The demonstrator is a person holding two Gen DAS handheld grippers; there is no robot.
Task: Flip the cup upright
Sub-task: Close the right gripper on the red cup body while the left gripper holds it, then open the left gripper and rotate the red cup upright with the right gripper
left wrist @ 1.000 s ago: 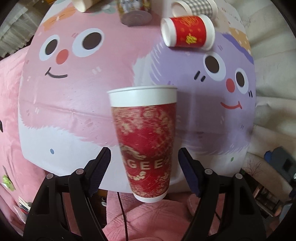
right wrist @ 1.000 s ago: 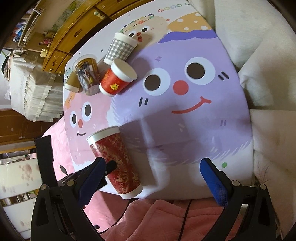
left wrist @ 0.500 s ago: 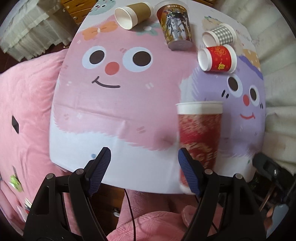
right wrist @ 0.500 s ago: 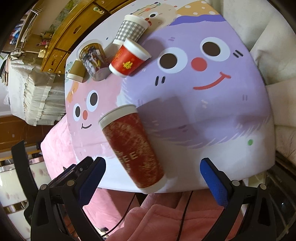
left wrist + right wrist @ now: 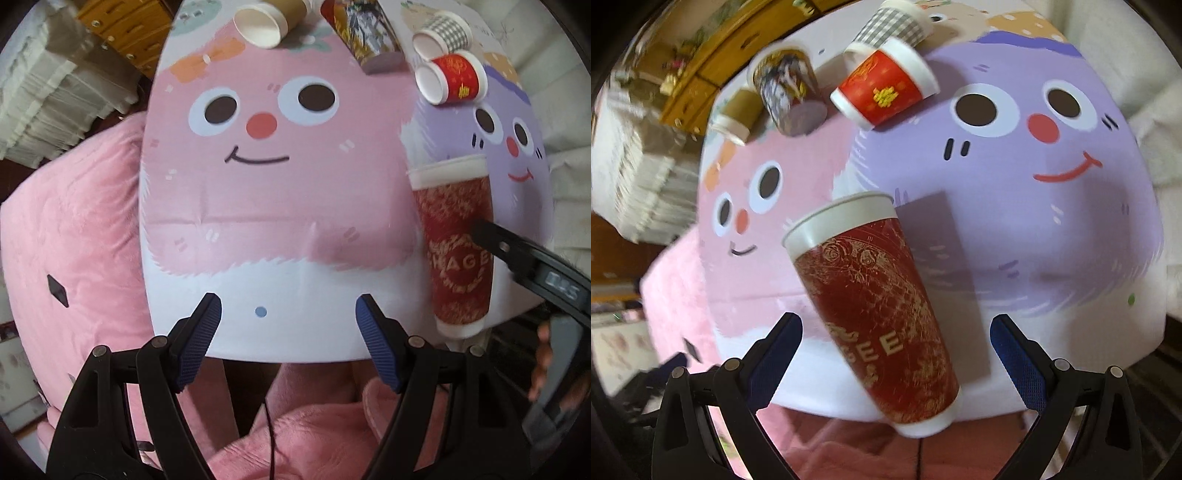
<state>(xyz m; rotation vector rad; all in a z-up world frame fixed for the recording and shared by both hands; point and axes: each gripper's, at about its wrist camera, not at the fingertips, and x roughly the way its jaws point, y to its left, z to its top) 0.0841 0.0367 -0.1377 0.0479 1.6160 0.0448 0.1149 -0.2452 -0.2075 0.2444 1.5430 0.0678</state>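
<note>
A tall dark red paper cup (image 5: 456,243) with gold print stands upright, mouth up, near the front edge of the round table; it also shows in the right wrist view (image 5: 875,314). My left gripper (image 5: 288,332) is open and empty, well left of the cup. My right gripper (image 5: 895,343) is open, its blue pads either side of the cup and apart from it. The right gripper's black body (image 5: 532,262) shows beside the cup in the left wrist view.
At the table's far side lie a short red cup (image 5: 452,77), a checked cup (image 5: 443,33), a brown cup (image 5: 269,22) and a printed cup (image 5: 369,40). The table (image 5: 258,206) carries pink and purple cartoon faces. Pink fabric (image 5: 74,229) lies left and below.
My left gripper has drawn back and moved left, away from the tall red cup it stood around a second ago. My right gripper has moved in so the cup stands between its open fingers.
</note>
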